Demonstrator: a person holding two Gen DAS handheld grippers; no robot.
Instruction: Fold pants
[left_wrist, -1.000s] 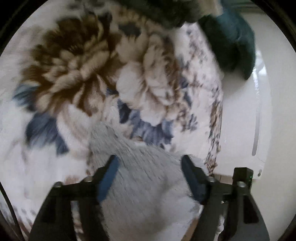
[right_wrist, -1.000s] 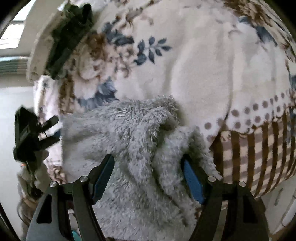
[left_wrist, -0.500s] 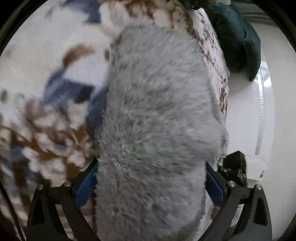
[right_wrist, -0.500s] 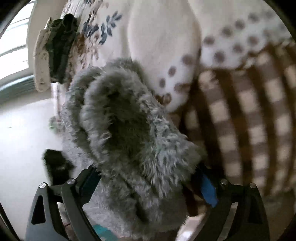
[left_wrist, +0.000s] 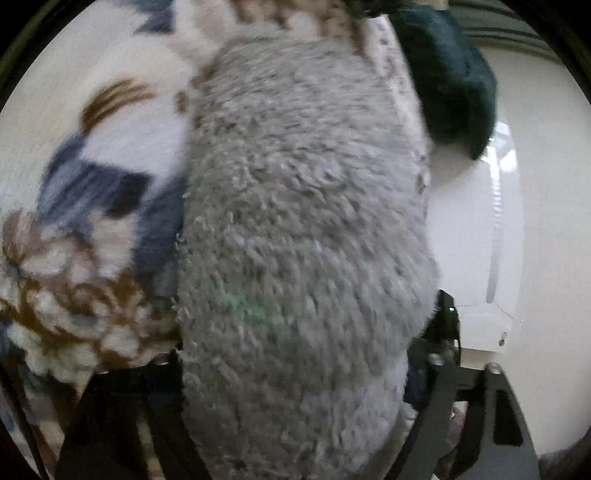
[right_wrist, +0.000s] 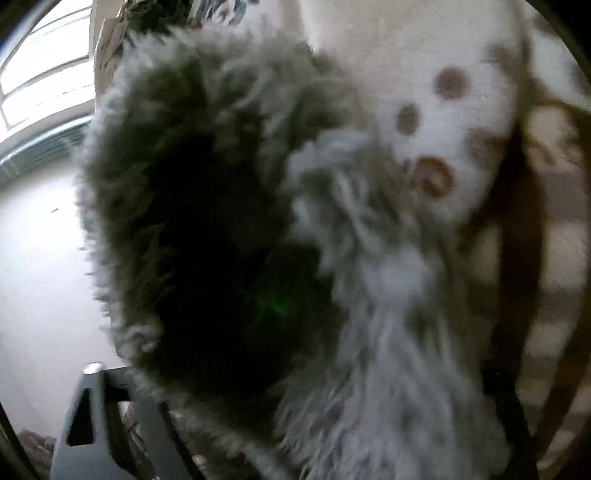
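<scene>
The grey fluffy pants (left_wrist: 303, 236) are bunched up thick between the fingers of the left gripper (left_wrist: 295, 373), filling the view from 6 to 12 o'clock over the floral blanket (left_wrist: 92, 184) on the bed. The left fingers are spread wide around the wad, and both tips are buried in fluff, so whether anything is really pinched can't be told. Same story on the right gripper (right_wrist: 295, 424): the pants (right_wrist: 229, 229) are mashed right up against the lens, only the finger base at 7 o'clock is seen, and the grip state can't be told either.

What could go wrong, probably: with this much pile stuffed in, only a loose outer layer might be caught, so the fold could slump or slide out once it's lifted. The fleece is slippery and bulky, so edges can't be lined up by sight, and a lopsided fold is likely.

Around it: a dark teal cushion (left_wrist: 450, 74) is seen at 1 o'clock, just beside the pants' far end, and could be bumped. A white panel (left_wrist: 476, 236) sits at 3 o'clock. A checked cover (right_wrist: 546, 295) is seen at 3 o'clock in the right view.
</scene>
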